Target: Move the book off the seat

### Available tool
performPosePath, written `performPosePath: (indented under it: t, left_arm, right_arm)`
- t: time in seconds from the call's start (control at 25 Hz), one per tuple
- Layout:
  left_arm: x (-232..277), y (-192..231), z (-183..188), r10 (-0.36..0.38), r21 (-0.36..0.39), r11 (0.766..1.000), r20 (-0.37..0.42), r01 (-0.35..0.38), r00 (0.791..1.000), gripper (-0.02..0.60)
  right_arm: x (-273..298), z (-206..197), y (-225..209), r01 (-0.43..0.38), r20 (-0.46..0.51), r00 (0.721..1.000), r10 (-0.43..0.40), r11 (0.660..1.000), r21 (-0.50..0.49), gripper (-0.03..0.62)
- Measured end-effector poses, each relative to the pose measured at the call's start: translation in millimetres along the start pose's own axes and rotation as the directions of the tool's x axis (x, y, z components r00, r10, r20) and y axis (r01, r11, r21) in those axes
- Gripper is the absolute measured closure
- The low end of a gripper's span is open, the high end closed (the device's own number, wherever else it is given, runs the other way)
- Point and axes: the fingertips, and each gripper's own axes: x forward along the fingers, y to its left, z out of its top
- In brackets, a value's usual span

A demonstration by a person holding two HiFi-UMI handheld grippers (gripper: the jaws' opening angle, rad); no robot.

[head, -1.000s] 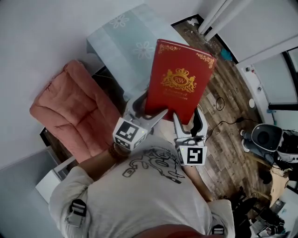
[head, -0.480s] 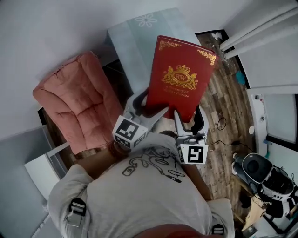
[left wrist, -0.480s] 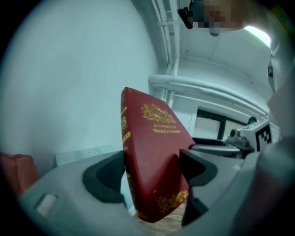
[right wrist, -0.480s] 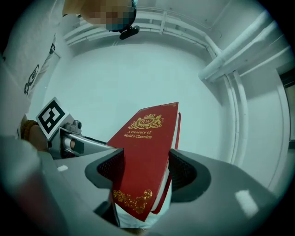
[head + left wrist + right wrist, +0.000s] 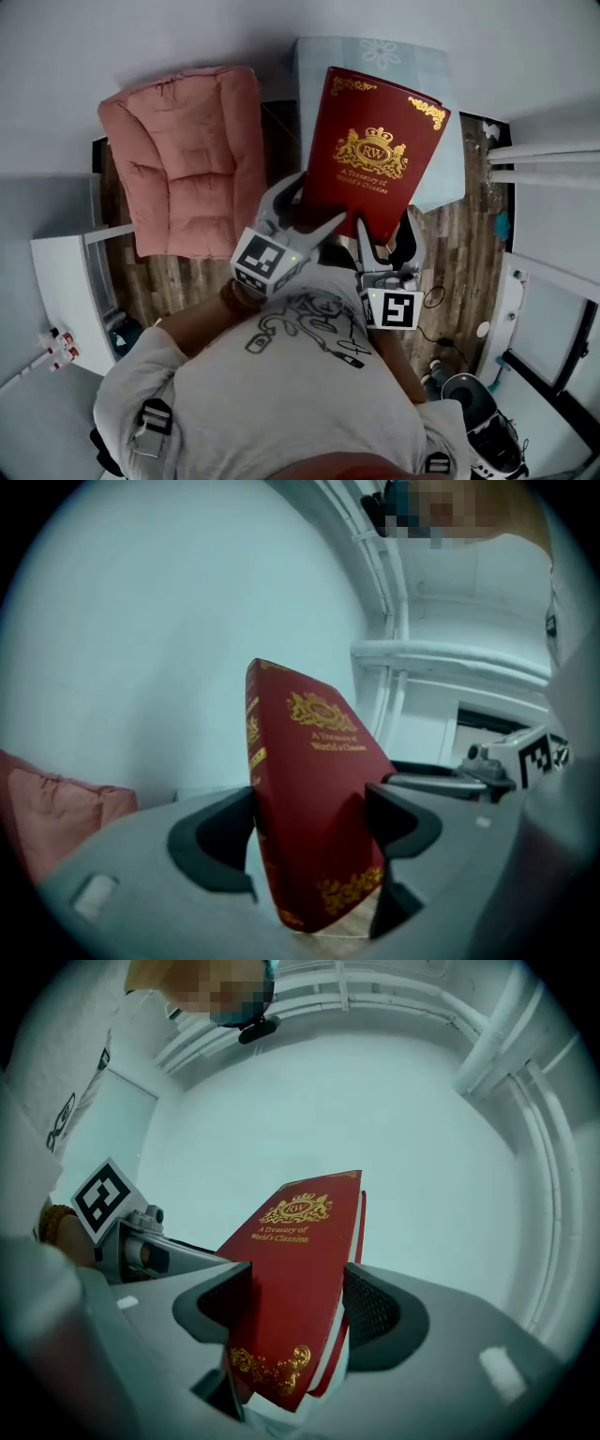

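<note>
A red hardback book (image 5: 375,155) with gold ornament is held up in the air in front of the person, cover up. My left gripper (image 5: 307,208) is shut on its lower left edge at the spine. My right gripper (image 5: 384,234) is shut on its lower right edge at the page side. In the left gripper view the book (image 5: 309,789) stands between both jaws of the left gripper (image 5: 314,832). The right gripper view shows the book (image 5: 295,1260) clamped in the right gripper (image 5: 298,1312). The pink cushioned seat (image 5: 187,159) lies to the book's left, bare.
A pale blue flowered surface (image 5: 412,61) lies under and beyond the book, against the wall. A white cabinet (image 5: 66,281) stands at the left. White rails (image 5: 548,155) run at the right over wood floor (image 5: 469,253). A dark round device (image 5: 469,394) sits bottom right.
The person has turned, carrying the book in both grippers; the pink seat has swung from the left to upper left, and the book now hangs over the pale blue surface.
</note>
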Motion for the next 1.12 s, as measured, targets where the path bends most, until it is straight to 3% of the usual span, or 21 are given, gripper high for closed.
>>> performPosePath:
  t: [0.36, 0.8, 1.12]
  left_arm:
    - [11.1, 16.8, -2.2, 0.184, -0.073, 0.980, 0.017, -0.183, 0.983, 0.214]
    - [57.3, 24.5, -20.4, 0.263, -0.105, 0.960, 0.000, -0.261, 0.965, 0.215]
    - [66.3, 29.9, -40.6, 0.274, -0.108, 0.956, -0.017, -0.274, 0.962, 0.215]
  right_arm:
    - [33.0, -4.9, -14.9, -0.205, -0.029, 0.978, 0.205, 0.978, -0.019, 0.293]
    - [57.3, -33.2, -54.9, -0.311, -0.058, 0.949, 0.310, 0.950, -0.006, 0.295]
    - [63.5, -55.3, -61.1, -0.330, -0.071, 0.941, 0.330, 0.944, 0.018, 0.298]
